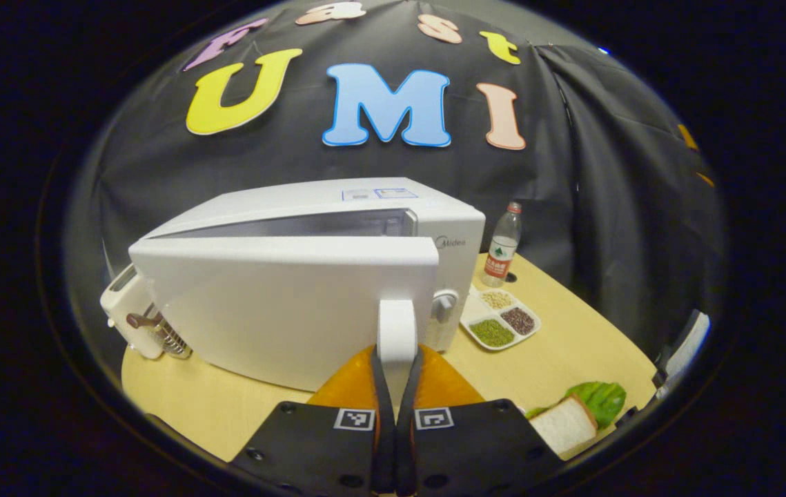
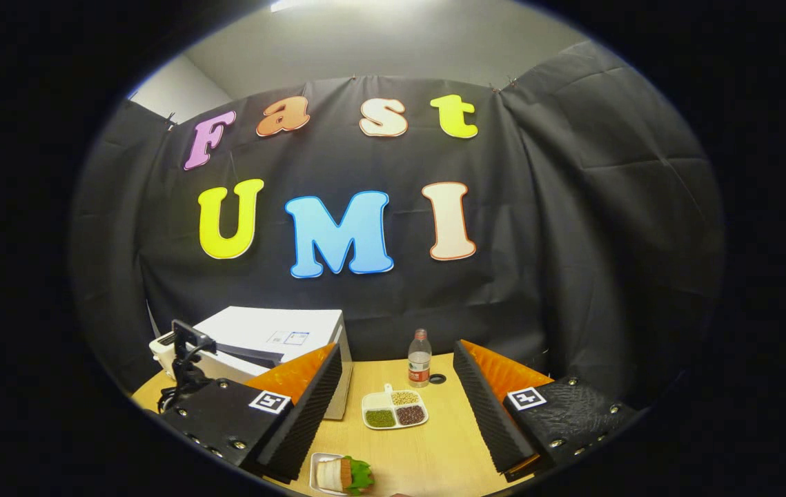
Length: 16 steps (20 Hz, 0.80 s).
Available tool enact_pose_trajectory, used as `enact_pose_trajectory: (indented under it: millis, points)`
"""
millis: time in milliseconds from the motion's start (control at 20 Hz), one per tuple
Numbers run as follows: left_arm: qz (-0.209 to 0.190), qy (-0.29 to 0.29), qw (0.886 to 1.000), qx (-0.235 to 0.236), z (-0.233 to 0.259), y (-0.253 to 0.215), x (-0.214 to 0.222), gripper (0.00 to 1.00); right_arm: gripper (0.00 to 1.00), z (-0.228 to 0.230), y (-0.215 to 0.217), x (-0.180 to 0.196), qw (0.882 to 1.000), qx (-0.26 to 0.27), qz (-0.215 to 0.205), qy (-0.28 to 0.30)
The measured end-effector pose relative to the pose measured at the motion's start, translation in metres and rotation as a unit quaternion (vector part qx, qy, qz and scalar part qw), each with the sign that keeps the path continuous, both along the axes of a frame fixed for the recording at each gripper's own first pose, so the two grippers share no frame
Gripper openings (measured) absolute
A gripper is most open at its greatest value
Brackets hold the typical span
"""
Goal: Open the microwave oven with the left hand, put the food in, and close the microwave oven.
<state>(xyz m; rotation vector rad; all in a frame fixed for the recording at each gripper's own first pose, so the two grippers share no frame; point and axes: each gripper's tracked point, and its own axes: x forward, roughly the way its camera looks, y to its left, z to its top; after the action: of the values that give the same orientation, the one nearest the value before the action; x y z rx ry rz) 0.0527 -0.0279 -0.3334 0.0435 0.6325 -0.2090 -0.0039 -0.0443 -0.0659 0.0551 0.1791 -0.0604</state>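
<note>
1. Microwave oven (image 1: 310, 228) first: it sits on the far left of the round wooden table (image 1: 558, 345), and in the left gripper view its door (image 1: 282, 310) stands partly swung out, with a dark wedge of gap showing along the top between door and body.
2. Our left gripper (image 1: 396, 359) is clenched on the door's upright white handle (image 1: 397, 331); both fingers press against its sides near the bottom end, so we judge the grasp firm.
3. Our right gripper (image 2: 396, 407) hangs released, jaws spread wide, above the near part of the table and touching nothing.
4. Just beyond and below it, at the near edge, lies the food (image 2: 344, 475): a slice of bread with a green leaf on a small white dish. In the left gripper view the same bread and leaf (image 1: 575, 414) lie near and to the right of the door.
5. Farther out, a divided tray (image 1: 501, 319) of beans and grains rests just to the right of the oven, a water bottle (image 1: 502, 245) stands beyond it, and a white toaster-like appliance (image 1: 132, 310) sits to the oven's left.
6. We judge the step in hand to be the opening, which is under way but not finished; the gap looks too narrow for the dish to pass.
7. The next move calls for pulling the handle farther along the door's arc, round its left-hand hinge, keeping the squeeze steady so the fingers do not slide off.
8. After that, we expect the right gripper must come down on the food dish and carry it round the open door into the cavity.
</note>
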Motion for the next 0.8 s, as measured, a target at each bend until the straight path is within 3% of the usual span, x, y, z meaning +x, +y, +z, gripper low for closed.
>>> enact_pose_trajectory:
  millis: [350, 800]
  points:
    - [-0.037, 0.014, 0.999, 0.006, 0.016, 0.049, -0.088, 0.07, 0.98, -0.003, 0.043, -0.008, 0.999, 0.024, 0.024, 0.005]
    - [-0.04, 0.028, 0.998, 0.032, 0.029, 0.138, -0.166, 0.07, 0.98, -0.017, 0.098, -0.027, 0.999, 0.015, 0.039, 0.017]
